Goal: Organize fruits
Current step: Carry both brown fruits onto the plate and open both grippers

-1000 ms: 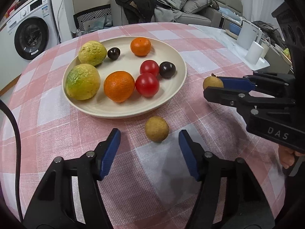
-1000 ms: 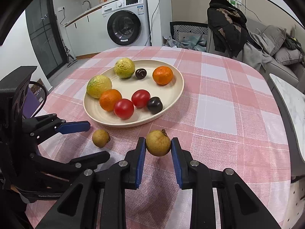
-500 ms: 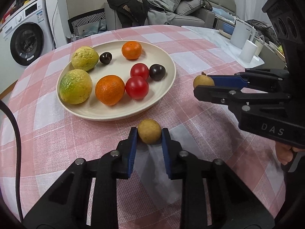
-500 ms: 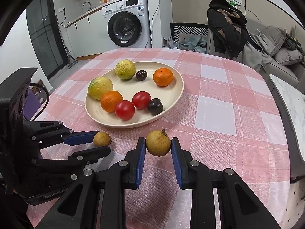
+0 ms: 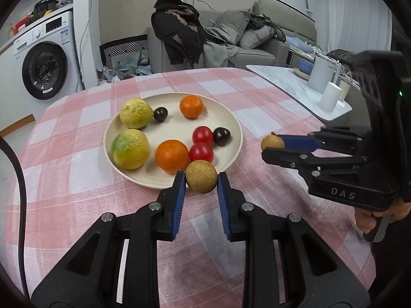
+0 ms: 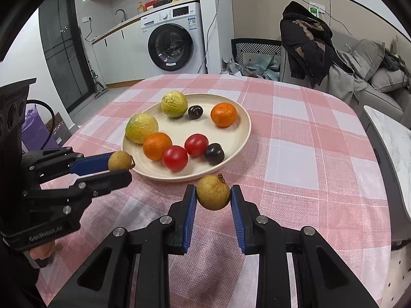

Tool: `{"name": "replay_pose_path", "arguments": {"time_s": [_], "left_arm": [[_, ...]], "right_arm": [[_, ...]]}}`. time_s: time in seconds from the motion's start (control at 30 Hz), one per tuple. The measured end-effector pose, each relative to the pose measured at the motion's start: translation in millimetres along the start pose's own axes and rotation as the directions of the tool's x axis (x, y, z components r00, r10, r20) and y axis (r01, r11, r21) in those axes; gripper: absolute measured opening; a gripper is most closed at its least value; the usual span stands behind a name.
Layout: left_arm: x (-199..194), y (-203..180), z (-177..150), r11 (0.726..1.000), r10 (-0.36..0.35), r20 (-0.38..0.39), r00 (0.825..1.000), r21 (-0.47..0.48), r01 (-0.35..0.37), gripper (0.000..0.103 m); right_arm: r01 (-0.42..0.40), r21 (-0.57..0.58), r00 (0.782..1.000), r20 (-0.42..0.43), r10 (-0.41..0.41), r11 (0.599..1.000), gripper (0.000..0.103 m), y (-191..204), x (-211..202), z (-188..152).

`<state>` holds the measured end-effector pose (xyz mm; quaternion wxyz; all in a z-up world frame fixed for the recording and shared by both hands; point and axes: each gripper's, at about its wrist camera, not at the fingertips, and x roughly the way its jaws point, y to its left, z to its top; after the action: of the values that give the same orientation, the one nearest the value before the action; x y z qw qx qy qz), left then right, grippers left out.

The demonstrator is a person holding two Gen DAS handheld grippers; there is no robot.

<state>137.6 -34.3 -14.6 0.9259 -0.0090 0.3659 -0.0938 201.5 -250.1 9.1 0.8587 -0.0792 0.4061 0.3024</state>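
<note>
Now each claw pinches a longan.

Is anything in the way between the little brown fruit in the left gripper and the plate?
Nothing stands between them. The left gripper holds the little brown fruit right at the plate's near rim. Just past that rim sit an orange and a red tomato, so the free spot lies nearer the plate's middle.

Plate near rim behind held fruit
</note>
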Motion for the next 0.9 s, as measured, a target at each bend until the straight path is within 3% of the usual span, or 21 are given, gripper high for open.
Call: {"name": "replay_pose_path", "arguments": {"time_s": [0.47, 0.9], "left_arm": [[-13.8, 21.4, 24.2, 0.998, 0.066, 0.050, 0.997, -0.020, -0.065, 0.022], [1.3, 21.4, 40.1, 0.996, 0.089, 0.055, 0.995, -0.008, -0.088, 0.022]], "right_arm": [[-0.026, 0.022, 0.996, 0.081, 0.025, 0.999, 0.028, 8.0, -10.4, 21.0], [-0.021, 0.041, 0.992, 0.124, 0.016, 0.999, 0.028, 8.3, -14.5, 39.0]]}}
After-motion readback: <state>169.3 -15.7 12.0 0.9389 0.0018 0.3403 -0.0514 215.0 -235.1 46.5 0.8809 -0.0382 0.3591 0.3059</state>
